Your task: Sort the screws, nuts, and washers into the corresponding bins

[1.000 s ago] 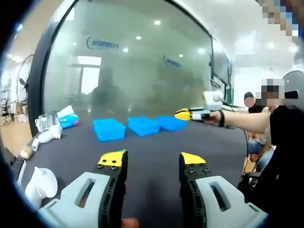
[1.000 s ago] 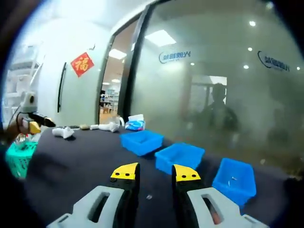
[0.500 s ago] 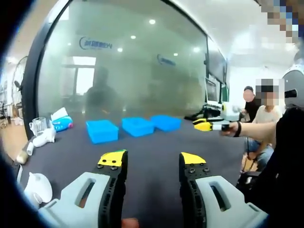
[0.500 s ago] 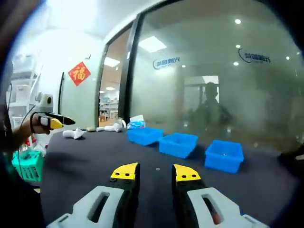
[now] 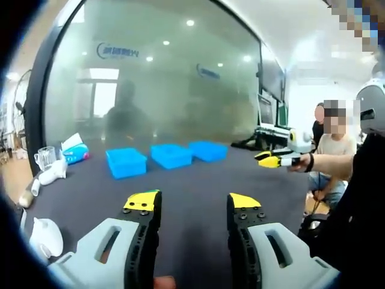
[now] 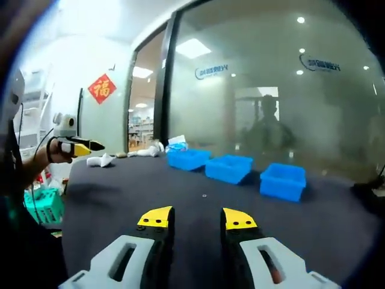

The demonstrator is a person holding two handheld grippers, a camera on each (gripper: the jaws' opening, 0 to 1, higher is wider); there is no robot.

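At 6 o'clock of the left gripper view, the left gripper (image 5: 191, 206) rises with its two yellow-tipped fingers (image 5: 143, 201) standing apart, a wide gap of dark tabletop between them; they hold nothing and touch nothing. Beneath and beyond them spreads the dark table (image 5: 192, 174). Toward 9 o'clock, near the table's edge, sit a white teapot-like vessel (image 5: 43, 236), some white pieces (image 5: 51, 173), a clear glass (image 5: 42, 158) and a tissue pack (image 5: 75, 149). Farther out, around 11 to 12 o'clock, three blue bins (image 5: 171, 155) stand in a row before a frosted glass wall (image 5: 162, 78). At 3 o'clock the right gripper (image 5: 269, 159) reaches in above the table, held by a hand (image 5: 299, 161); its yellow tips look close together, though I cannot tell for certain.

At 6 o'clock of the right gripper view, the right gripper (image 6: 197, 218) shows its fingers (image 6: 239, 218) parted by a moderate gap, empty and clear of the table (image 6: 198, 205). Just beyond the tips, at 12 o'clock, a small speck of hardware (image 6: 204, 195) lies alone on the tabletop; whether screw, nut or washer is too small to tell. Farther off the three blue bins (image 6: 229, 168) line up from 11 to 2 o'clock. At 9 o'clock the left gripper (image 6: 90, 146) hangs over the table's edge in a hand (image 6: 54, 149), with a green basket (image 6: 42, 203) below it.
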